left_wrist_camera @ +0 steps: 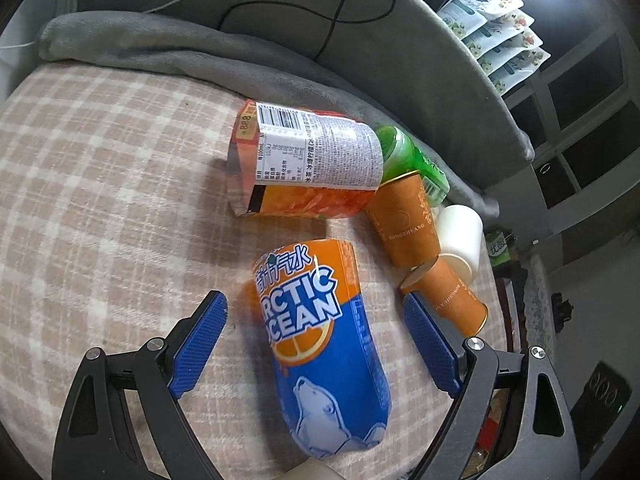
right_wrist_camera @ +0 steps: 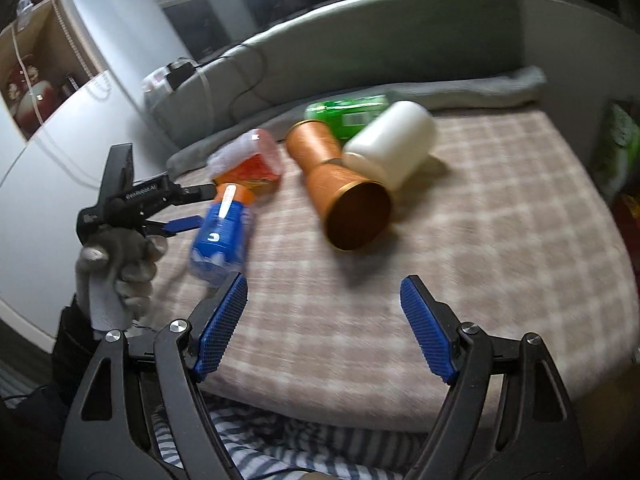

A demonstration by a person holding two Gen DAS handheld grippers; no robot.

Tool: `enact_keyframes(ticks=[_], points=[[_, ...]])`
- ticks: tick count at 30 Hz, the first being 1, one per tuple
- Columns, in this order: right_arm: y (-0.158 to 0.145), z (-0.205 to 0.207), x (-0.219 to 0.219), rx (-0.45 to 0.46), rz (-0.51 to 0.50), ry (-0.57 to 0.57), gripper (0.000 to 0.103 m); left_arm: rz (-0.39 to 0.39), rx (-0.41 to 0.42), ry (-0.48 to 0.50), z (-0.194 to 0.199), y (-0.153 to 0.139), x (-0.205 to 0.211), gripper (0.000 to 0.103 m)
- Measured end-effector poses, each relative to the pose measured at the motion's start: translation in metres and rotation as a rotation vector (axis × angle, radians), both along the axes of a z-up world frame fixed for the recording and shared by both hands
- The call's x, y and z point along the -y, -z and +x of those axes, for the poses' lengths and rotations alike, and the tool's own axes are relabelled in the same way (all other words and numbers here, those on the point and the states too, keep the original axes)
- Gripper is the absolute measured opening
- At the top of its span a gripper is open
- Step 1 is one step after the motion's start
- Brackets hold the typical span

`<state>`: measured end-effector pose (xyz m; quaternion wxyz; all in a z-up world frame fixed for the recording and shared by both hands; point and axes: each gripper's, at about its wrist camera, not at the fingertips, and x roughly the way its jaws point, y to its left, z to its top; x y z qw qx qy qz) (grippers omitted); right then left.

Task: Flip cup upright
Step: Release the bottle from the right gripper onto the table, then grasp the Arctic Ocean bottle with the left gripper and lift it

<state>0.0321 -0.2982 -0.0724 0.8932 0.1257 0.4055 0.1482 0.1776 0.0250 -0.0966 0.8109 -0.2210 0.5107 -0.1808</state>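
Note:
A blue and orange "Arctic Ocean" cup (left_wrist_camera: pixel 324 344) lies on its side on the checked cloth (left_wrist_camera: pixel 100 184). My left gripper (left_wrist_camera: pixel 316 308) is open, with its blue pads on either side of that cup, not touching it. It also shows in the right wrist view (right_wrist_camera: pixel 192 206) around the same cup (right_wrist_camera: pixel 222 236). Two orange paper cups (left_wrist_camera: pixel 404 224) (left_wrist_camera: pixel 448 296) lie on their sides, one seen open-mouthed in the right wrist view (right_wrist_camera: pixel 348 204). A white cup (right_wrist_camera: pixel 394 144) lies beside them. My right gripper (right_wrist_camera: pixel 324 292) is open and empty, near the cloth's front edge.
An orange cut bottle sleeve with a barcode (left_wrist_camera: pixel 304 160) and a green bottle (left_wrist_camera: pixel 412 160) lie behind the cups. A grey blanket (left_wrist_camera: pixel 168 44) and a sofa back with a black cable (left_wrist_camera: pixel 340 8) border the far side. The view from the right wrist is blurred.

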Motion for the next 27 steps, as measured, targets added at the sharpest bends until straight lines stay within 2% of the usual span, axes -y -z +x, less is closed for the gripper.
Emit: enact_keyframes(ticks=[5, 10, 14, 22, 27], points=[[-0.003, -0.014, 0.008, 0.047, -0.064, 0.047, 0.082, 0.018, -0.028, 0.010, 0.008, 0.010, 0.006, 0.086], [-0.014, -0.020, -0.001, 0.096, -0.129, 0.055, 0.082, 0.000, -0.055, 0.018, 0.011, 0.016, 0.009, 0.072], [-0.019, -0.024, -0.012, 0.133, -0.192, 0.055, 0.082, -0.013, -0.069, 0.019, 0.012, 0.022, 0.008, 0.065], [-0.025, -0.029, -0.021, 0.176, -0.239, 0.075, 0.082, -0.014, -0.050, 0.021, 0.011, 0.019, 0.015, 0.063], [-0.023, -0.026, -0.019, 0.177, -0.245, 0.081, 0.082, 0.000, -0.009, 0.027, 0.005, 0.012, 0.017, 0.063]])
